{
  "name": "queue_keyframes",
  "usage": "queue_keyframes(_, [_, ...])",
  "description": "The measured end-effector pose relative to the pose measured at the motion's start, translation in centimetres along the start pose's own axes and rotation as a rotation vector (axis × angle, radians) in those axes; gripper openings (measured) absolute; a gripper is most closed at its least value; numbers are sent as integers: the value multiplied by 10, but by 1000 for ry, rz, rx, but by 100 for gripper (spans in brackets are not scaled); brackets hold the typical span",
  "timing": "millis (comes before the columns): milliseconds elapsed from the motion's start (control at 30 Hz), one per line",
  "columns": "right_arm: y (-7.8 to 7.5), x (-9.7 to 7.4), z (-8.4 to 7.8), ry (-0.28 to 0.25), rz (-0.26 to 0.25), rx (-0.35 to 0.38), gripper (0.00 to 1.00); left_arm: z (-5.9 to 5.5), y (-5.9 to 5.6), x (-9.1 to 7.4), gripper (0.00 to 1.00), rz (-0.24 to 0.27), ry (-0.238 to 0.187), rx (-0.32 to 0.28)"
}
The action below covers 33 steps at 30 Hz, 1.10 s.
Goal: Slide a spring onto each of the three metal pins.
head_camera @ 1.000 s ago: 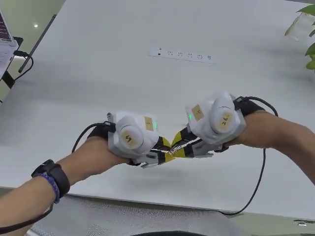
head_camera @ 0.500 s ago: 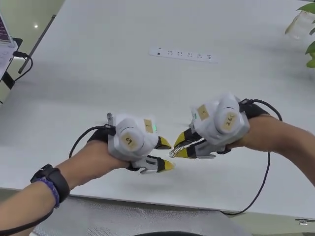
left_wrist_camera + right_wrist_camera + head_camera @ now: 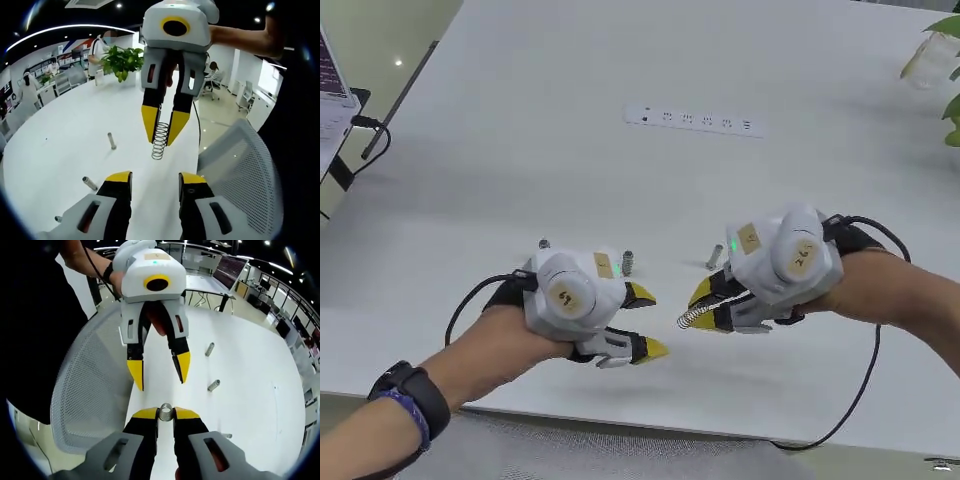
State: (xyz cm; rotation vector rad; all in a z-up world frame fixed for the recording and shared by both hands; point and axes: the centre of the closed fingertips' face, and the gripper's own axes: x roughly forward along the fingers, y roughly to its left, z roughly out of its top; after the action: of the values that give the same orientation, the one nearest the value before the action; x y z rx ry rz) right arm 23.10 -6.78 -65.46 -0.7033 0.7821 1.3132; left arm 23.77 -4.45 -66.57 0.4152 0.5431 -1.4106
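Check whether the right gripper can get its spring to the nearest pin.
Probably yes: the right gripper, shut on the spring, has bare table between it and that pin, and the open left gripper sits off to the side, not between them.

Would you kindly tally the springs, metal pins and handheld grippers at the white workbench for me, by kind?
Coiled steel spring, clamped in the right gripper: 1
Short grey metal pins: 3
White, yellow-tipped grippers, counting the open left gripper: 2
Total: 6
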Motion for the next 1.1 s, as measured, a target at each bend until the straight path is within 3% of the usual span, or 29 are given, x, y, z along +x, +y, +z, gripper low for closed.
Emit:
queue_keyframes(333, [-13, -6, -17, 32, -21, 25, 8, -7, 22, -24, 40, 87, -27, -69])
queue_keyframes(467, [-19, -7, -25, 46, -32, 38, 8, -14, 32, -37, 44, 134, -52, -134])
queue_keyframes(900, [-52, -18, -45, 73, -79, 75, 8, -44, 60, -83, 57, 268, -69, -264])
queue_keyframes(1100, [-71, -24, -52, 80, -104, 96, 8, -58, 69, -102, 64, 327, -60, -294])
